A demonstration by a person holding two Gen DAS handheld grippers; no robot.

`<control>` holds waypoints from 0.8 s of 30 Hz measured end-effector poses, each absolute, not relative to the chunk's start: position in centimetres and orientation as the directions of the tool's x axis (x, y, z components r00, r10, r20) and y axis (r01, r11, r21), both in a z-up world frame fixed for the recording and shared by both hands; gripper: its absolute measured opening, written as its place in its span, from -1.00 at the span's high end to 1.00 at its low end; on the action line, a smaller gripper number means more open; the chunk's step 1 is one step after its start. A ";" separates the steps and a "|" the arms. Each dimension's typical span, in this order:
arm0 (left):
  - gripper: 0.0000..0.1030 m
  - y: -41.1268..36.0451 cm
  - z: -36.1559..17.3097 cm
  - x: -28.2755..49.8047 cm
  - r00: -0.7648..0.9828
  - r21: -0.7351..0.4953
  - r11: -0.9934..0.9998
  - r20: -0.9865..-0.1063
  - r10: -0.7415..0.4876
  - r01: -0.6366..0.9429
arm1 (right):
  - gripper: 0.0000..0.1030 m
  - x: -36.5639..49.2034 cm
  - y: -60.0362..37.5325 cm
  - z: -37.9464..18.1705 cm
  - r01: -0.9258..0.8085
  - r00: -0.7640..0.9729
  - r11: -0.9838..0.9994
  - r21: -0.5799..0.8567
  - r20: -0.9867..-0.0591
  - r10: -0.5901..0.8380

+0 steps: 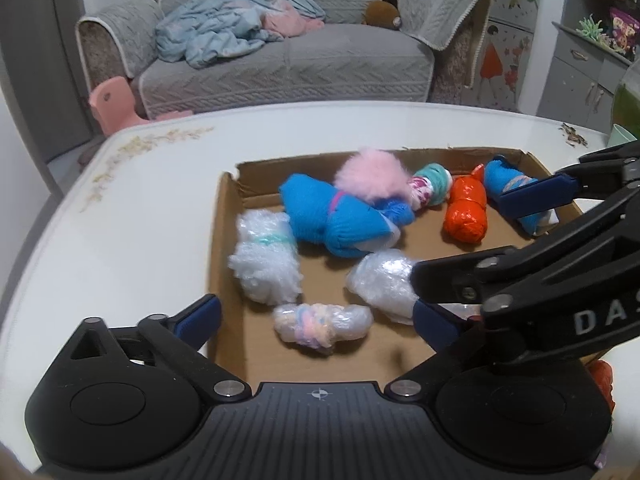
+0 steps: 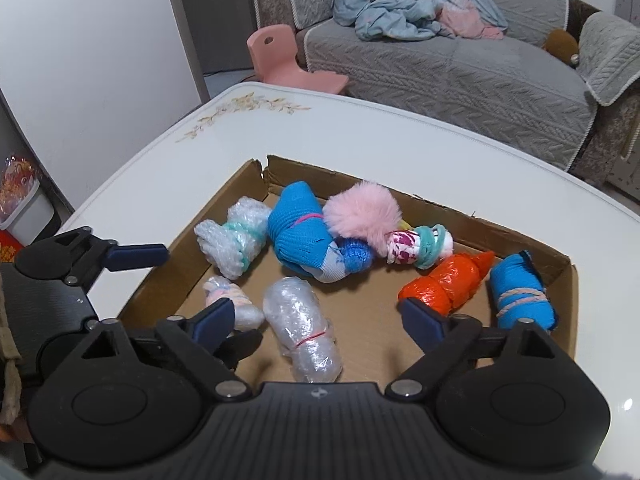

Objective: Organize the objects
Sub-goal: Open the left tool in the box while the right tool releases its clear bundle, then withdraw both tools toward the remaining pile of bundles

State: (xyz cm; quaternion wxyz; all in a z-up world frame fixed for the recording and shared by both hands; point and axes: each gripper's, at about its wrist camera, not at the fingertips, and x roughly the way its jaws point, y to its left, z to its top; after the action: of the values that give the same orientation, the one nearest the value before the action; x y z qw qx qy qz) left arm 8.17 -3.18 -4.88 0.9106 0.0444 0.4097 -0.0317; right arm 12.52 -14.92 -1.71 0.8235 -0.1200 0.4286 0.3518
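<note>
Right wrist view: right tongs wide open, empty, above clear bubble-wrap roll in cardboard tray on bench; roll's long axis near→far. Left tongs wide open, empty.

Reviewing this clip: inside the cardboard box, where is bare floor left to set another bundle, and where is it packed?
Bare cardboard shows between the clear plastic roll and the orange bundle, toward the near edge of the box. The far side is crowded: big blue sock bundle, pink pompom and white bubble-wrap bundle touch.
</note>
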 end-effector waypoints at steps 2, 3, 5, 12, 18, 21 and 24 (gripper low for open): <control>-0.99 -2.9 -4.5 7.9 0.664 0.062 0.994 -0.747 -0.016 0.094 | -0.75 12.1 -15.1 -1.2 -0.689 0.390 0.718 0.099 -0.784 0.483; -0.99 -2.7 -4.3 7.7 0.667 0.060 0.994 -0.745 -0.014 0.088 | -0.77 11.8 -15.2 -0.9 -0.690 0.396 0.717 0.095 -0.780 0.484; -0.99 -2.3 -3.9 7.4 0.670 0.057 0.995 -0.743 -0.013 0.082 | -0.77 11.5 -15.4 -0.5 -0.690 0.403 0.717 0.097 -0.772 0.492; -0.99 -1.6 -2.5 5.5 0.692 0.080 0.994 -0.722 0.003 0.079 | -0.84 9.9 -16.2 0.8 -0.702 0.417 0.707 0.090 -0.753 0.509; -0.99 -1.0 -0.7 3.4 0.719 0.087 0.994 -0.695 0.011 0.069 | -0.86 8.4 -17.2 1.5 -0.700 0.426 0.707 0.096 -0.740 0.521; -0.99 -0.5 0.4 2.1 0.737 0.081 0.994 -0.676 0.005 0.068 | -0.89 7.5 -17.8 1.9 -0.703 0.437 0.705 0.091 -0.728 0.529; -0.99 -0.1 1.5 0.6 0.759 0.077 0.995 -0.651 -0.001 0.067 | -0.92 6.6 -18.8 2.4 -0.704 0.445 0.704 0.093 -0.715 0.539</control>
State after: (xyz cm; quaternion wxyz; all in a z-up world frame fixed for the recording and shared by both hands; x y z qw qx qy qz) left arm 0.56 -0.05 1.45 0.9367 0.0478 0.3463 -0.0183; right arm 6.58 -18.78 2.37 0.8430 -0.1093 0.3762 0.3687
